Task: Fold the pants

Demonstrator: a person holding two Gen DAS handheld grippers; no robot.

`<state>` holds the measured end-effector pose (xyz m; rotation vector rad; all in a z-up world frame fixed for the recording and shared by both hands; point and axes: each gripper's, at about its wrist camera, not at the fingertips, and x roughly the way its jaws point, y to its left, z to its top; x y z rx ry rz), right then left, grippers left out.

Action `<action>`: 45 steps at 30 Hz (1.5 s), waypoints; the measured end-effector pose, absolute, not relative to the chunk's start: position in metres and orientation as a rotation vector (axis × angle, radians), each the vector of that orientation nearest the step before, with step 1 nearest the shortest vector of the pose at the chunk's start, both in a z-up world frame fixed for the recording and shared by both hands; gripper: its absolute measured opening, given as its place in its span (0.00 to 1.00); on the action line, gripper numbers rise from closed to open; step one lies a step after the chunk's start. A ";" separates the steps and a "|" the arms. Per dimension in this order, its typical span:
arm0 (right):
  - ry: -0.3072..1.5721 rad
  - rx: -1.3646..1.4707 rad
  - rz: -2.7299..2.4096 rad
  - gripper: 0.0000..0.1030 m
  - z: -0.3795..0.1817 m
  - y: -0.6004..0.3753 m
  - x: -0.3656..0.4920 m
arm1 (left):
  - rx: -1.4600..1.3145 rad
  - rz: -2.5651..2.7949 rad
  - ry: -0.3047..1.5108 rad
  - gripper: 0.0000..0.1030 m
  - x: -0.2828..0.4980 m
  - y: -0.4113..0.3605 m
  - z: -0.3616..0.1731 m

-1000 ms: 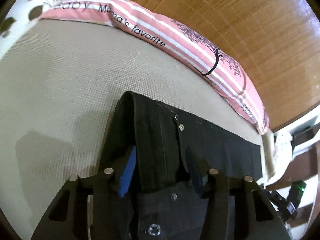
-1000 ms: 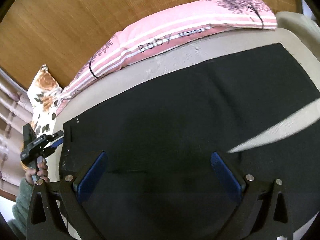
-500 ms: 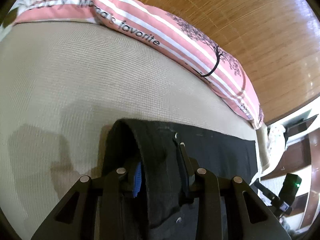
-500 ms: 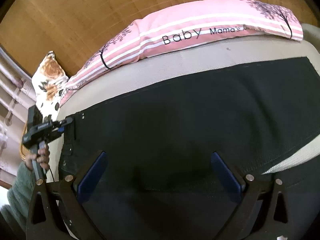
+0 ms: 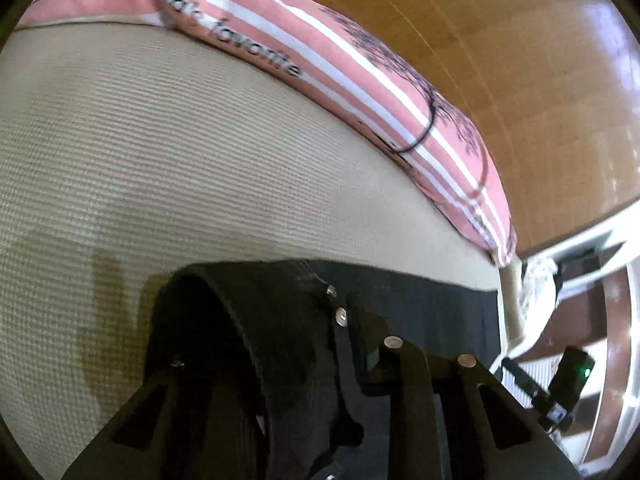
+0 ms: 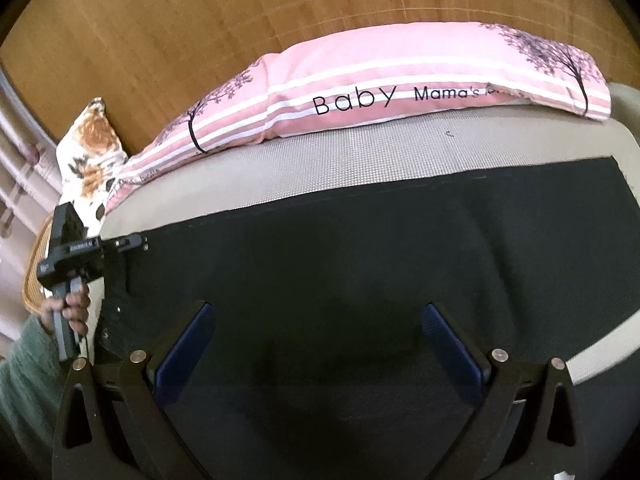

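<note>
The black pants point(image 6: 360, 280) are lying flat on the bed point(image 6: 360, 160), long axis running left to right across the right wrist frame. The left gripper point(image 5: 288, 356) is closing its fingers on the bunched waistband, at the far left end. The right gripper point(image 6: 316, 344) is hovering over mid-leg, fingers wide apart, holding nothing. No containers are showing.

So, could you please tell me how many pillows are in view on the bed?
2: a pink striped pillow along the far edge against the wooden headboard, and a floral pillow at its left end. Others may lie out of view.
</note>
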<state>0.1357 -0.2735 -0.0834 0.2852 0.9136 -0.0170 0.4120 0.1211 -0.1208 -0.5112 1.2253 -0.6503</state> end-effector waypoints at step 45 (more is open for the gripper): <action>1.301 -0.187 0.862 0.26 -0.123 -0.306 0.322 | -0.376 -0.671 0.824 0.06 0.335 0.119 -0.028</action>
